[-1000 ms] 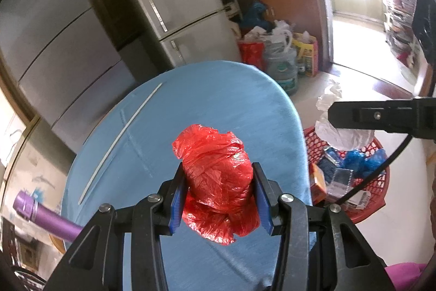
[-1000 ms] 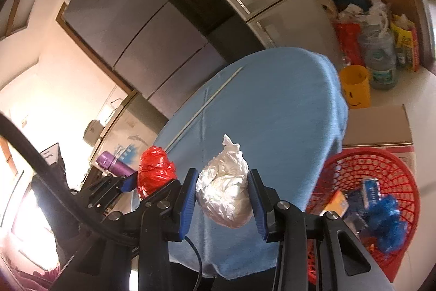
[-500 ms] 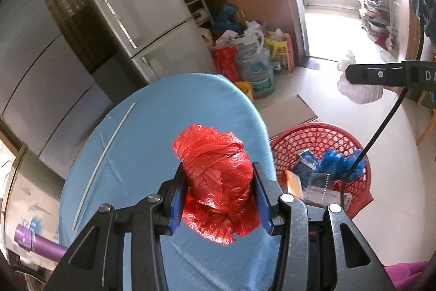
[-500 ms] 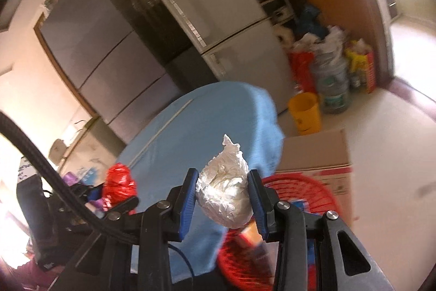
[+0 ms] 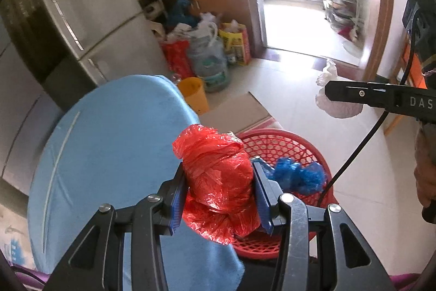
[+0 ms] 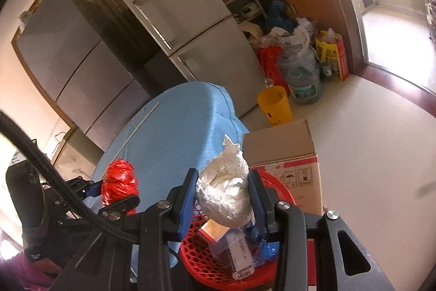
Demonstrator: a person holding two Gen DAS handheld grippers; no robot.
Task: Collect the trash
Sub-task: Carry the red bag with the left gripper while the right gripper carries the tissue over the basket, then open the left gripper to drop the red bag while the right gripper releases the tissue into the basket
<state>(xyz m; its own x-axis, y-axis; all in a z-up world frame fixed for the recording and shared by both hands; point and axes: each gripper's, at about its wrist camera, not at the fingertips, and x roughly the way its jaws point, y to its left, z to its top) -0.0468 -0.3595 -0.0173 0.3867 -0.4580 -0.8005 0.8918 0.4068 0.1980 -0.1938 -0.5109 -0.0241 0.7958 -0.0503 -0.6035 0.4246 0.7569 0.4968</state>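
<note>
The left gripper [image 5: 220,192] is clamped on a crumpled red plastic bag [image 5: 218,182], held over the edge of the blue-covered desk [image 5: 109,143] where it meets the red mesh basket [image 5: 286,143] on the floor. The right gripper [image 6: 223,199] pinches a wad of white plastic [image 6: 226,195] above the same basket's rim [image 6: 275,182]. In the basket lie blue crumpled bags [image 5: 298,176], a small orange-topped box [image 6: 214,229] and a packet with a barcode label [image 6: 241,255]. Just behind the basket stands a cardboard box [image 6: 280,143] printed with handling symbols. Beyond it are a yellow bucket [image 6: 275,108] with a smiley face, a water jug [image 6: 302,78] and full bags beside a refrigerator [image 6: 185,26]. The right gripper's arm reads "DAS", cut off at the frame.
</note>
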